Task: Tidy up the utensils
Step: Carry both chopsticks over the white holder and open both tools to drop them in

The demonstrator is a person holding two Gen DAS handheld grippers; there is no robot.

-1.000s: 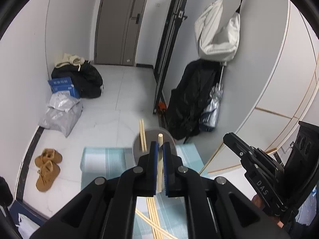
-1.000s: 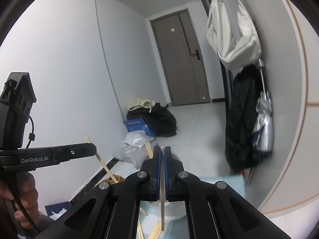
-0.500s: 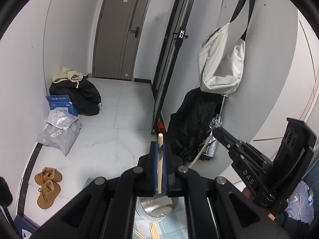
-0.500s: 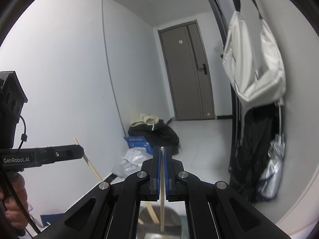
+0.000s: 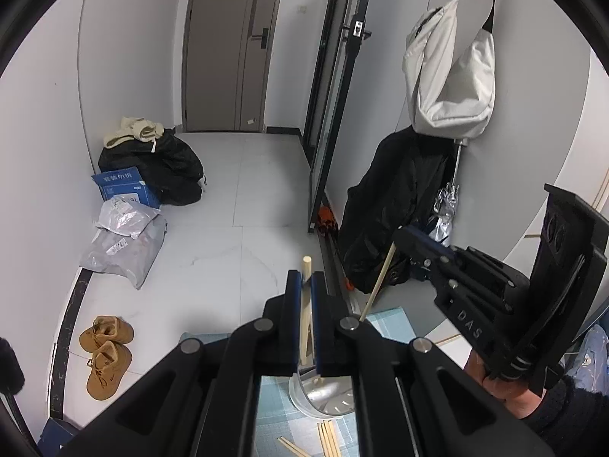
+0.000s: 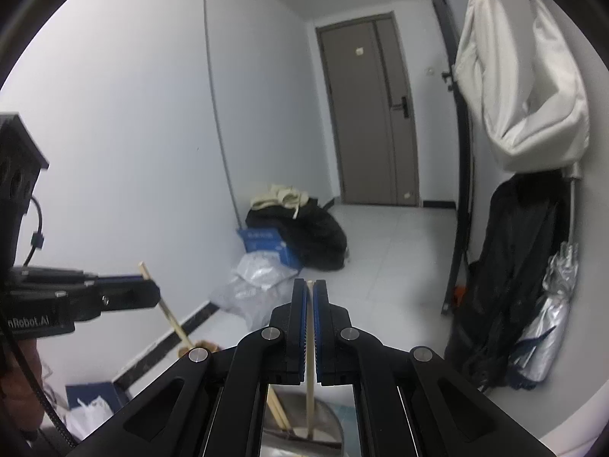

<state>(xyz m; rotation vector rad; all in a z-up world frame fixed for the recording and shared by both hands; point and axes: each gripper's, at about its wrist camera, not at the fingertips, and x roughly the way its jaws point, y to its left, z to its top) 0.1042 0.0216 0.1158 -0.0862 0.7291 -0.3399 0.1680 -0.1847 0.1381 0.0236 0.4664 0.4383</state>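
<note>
My left gripper (image 5: 304,285) is shut on a pale wooden chopstick (image 5: 305,316) that stands upright, its lower end inside a steel cup (image 5: 323,400) on a light blue mat (image 5: 392,318). My right gripper (image 6: 309,297) is shut on a second chopstick (image 6: 310,361), also upright with its lower end in the cup (image 6: 323,426). The right gripper also shows in the left wrist view (image 5: 399,240), up and to the right of the cup. The left gripper shows in the right wrist view (image 6: 148,285) at the left. Several more chopsticks (image 5: 327,438) lie on the mat.
Brown shoes (image 5: 104,354), grey parcels (image 5: 121,243), a blue box (image 5: 121,186) and a black bag (image 5: 163,163) lie on the floor at the left. A black coat (image 5: 392,209), an umbrella (image 5: 449,202) and a white bag (image 5: 445,76) hang on the right wall.
Both grippers have tilted and shifted while holding their chopsticks over the cup; in the left view the cup moved from ahead of the jaws to below them.
</note>
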